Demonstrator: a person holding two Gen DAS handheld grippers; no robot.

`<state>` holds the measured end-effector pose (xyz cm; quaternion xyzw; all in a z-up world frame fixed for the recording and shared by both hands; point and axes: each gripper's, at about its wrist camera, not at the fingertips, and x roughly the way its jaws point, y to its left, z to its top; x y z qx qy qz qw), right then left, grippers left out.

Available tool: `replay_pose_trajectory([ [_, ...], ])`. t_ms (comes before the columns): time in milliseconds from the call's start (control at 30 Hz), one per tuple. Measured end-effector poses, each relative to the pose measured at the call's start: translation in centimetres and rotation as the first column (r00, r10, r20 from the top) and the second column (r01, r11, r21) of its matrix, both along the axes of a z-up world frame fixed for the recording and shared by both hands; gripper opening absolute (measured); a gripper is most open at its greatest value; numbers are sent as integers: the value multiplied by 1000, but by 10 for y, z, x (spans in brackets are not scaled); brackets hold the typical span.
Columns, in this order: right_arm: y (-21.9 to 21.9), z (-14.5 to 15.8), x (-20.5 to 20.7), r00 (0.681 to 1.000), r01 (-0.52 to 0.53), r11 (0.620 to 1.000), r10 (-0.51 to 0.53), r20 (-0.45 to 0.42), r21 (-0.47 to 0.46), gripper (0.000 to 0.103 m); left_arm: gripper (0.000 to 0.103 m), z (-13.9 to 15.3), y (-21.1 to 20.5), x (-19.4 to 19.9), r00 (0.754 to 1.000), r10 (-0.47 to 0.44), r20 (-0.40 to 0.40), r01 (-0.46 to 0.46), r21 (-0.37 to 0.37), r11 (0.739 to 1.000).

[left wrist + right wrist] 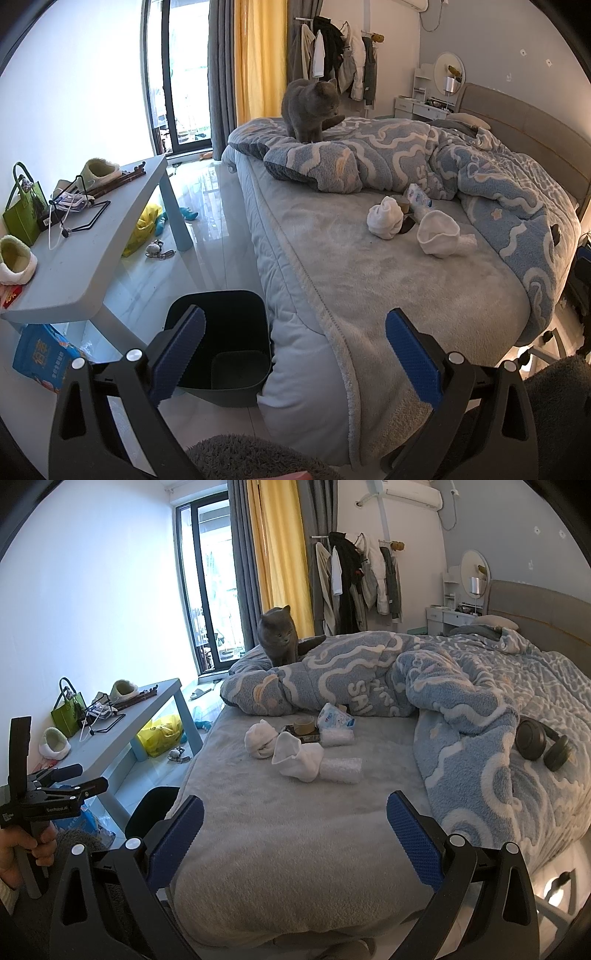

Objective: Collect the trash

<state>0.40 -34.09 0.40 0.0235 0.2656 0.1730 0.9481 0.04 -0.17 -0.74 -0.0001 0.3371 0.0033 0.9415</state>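
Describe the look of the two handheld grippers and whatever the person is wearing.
Both the left gripper and right gripper have black angular frames, silver round bolts and blue dimpled pads. The left one carries small white lettering on its black body. A fuzzy grey sleeve shows below.

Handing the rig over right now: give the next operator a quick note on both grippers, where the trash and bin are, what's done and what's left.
Left gripper: open, empty, above the black bin on the floor at the bed's edge.
Right gripper: open, empty, over the bed.
Trash cluster mid-bed: tissue pack, tape roll, two bubble-wrap rolls, beside white socks.
Bin looks empty; nothing collected yet.
Grey cat stands on the duvet behind.
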Motion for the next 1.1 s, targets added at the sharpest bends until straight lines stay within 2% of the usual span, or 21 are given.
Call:
replay_pose_trajectory([
  [267, -2, -2, 0, 1000, 19, 999, -19, -20, -27, 100, 100, -9, -5, 1, 1000, -18, -14, 19, 0, 1000],
  [500, 8, -5, 12, 999, -17, 999, 15, -41, -49, 100, 100, 3, -5, 8, 998, -68, 0, 68, -10, 998],
  [667, 23, -16, 35, 997, -50, 995, 45, -60, -90, 100, 100, 7, -4, 16, 992, -120, 32, 122, -79, 989],
  [1100, 59, -34, 105, 984, -161, 971, 146, -97, -174, 100, 99, -1, -19, 72, 982, -190, -16, 188, -75, 979],
])
